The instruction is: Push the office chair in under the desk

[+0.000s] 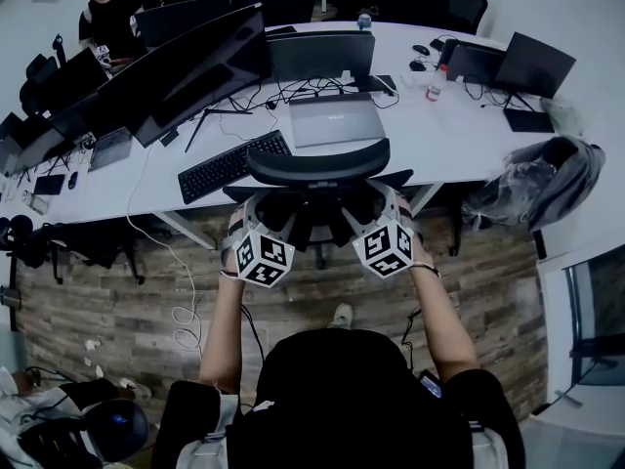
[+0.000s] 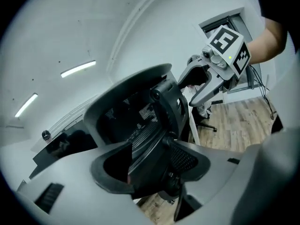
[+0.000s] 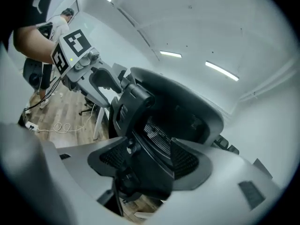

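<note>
The black office chair (image 1: 317,164) stands in front of the white desk (image 1: 439,140), its back toward me and its seat partly under the desk's edge. My left gripper (image 1: 254,210) holds the left side of the chair's back and my right gripper (image 1: 387,206) the right side. In the left gripper view the chair's back frame (image 2: 150,125) fills the gap between the pads of the left gripper (image 2: 147,167). The right gripper view shows the back frame (image 3: 154,130) clamped the same way in the right gripper (image 3: 147,165). Each gripper view also shows the other gripper on the chair.
On the desk lie a keyboard (image 1: 234,164), a closed laptop (image 1: 337,120), monitors (image 1: 195,62) and a bottle (image 1: 436,84). A grey bag (image 1: 552,179) hangs at the desk's right end. A white cable (image 1: 186,320) coils on the wooden floor at left. Another person (image 1: 107,13) sits far left.
</note>
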Motion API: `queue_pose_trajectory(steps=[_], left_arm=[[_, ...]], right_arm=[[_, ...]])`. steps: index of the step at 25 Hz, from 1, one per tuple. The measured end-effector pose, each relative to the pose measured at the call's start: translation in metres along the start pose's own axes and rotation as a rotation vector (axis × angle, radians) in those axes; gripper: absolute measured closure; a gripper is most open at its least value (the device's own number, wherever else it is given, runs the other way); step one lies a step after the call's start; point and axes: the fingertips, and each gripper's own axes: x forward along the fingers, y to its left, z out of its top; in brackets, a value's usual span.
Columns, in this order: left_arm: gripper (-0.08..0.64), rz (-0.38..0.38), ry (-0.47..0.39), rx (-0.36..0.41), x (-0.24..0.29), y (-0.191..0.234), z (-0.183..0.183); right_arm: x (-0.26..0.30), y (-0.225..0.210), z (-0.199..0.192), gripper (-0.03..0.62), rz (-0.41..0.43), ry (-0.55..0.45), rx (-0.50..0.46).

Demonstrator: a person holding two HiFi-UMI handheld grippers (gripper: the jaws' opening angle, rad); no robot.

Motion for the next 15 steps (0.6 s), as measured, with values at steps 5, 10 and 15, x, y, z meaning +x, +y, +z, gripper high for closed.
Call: queue_pose_trajectory(steps=[5,10,15], left_arm=[[0.333,0.025,-0.096,-0.053,-0.021,0.000,0.021],[0.426,0.075,-0.185,-0.127,-0.051,0.004,0.036],[0.500,0.091,-0.227,-0.177,-0.077,0.002,0.037]], right_arm=[[-0.020,0.003,0.020,0.357,-0.044,-0.048,0.053],[-0.040,0.009,0.043,0.438,-0.103,-0.112,0.130],[-0.060,0.017,0.061,0.534,-0.150,-0.156,0.203]])
